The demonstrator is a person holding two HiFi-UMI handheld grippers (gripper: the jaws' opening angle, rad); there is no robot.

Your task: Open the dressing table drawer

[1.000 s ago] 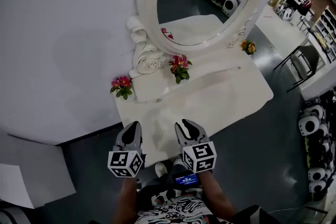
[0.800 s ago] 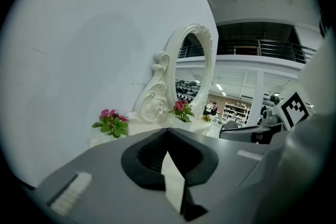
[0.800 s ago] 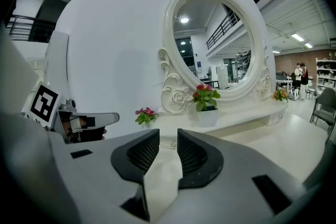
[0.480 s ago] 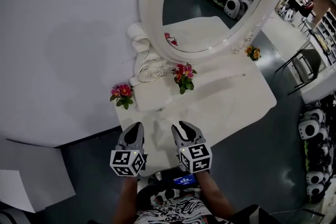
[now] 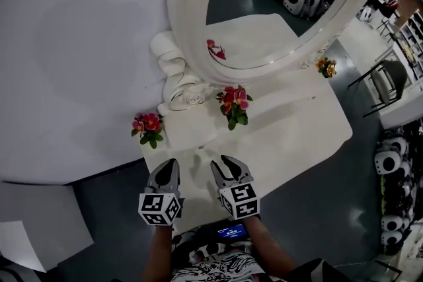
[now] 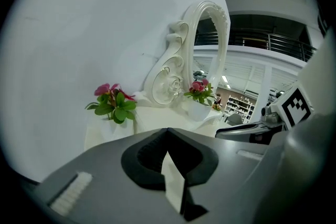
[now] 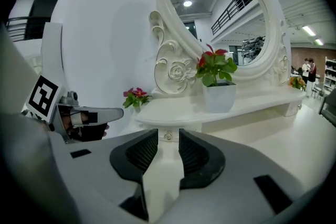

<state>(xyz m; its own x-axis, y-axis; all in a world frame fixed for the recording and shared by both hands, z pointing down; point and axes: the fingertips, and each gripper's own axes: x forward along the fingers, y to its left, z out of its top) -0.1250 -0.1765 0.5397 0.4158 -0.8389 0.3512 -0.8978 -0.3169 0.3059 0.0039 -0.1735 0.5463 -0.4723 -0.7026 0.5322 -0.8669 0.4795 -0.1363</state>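
Head view: both tools hang over the near edge of the white bench (image 5: pixel 291 135), side by side, with the left hand-held gripper (image 5: pixel 166 164) near the bench's left corner and the right hand-held gripper (image 5: pixel 222 162) just beside it. An oval mirror (image 5: pixel 277 3) in a carved white frame stands at the back. A raised shelf (image 5: pixel 264 97) runs along its foot and carries a potted red flower (image 5: pixel 232 102). A pink flower (image 5: pixel 147 124) sits at the shelf's left end and a small orange one (image 5: pixel 326 67) at the far right. Right gripper view: the drawer (image 7: pixel 191 124) sits under the shelf, front panel flush, still shut. Its small round knob (image 7: pixel 168 135) lines up with the gap between the right jaws, just ahead of the tips and not touching either pad. Those jaws stand apart and are opening, with nothing gripped. Left gripper view: the jaws meet at the tips with nothing between them. It aims at the shelf's left end near the pink flower, off to the side of the knob.
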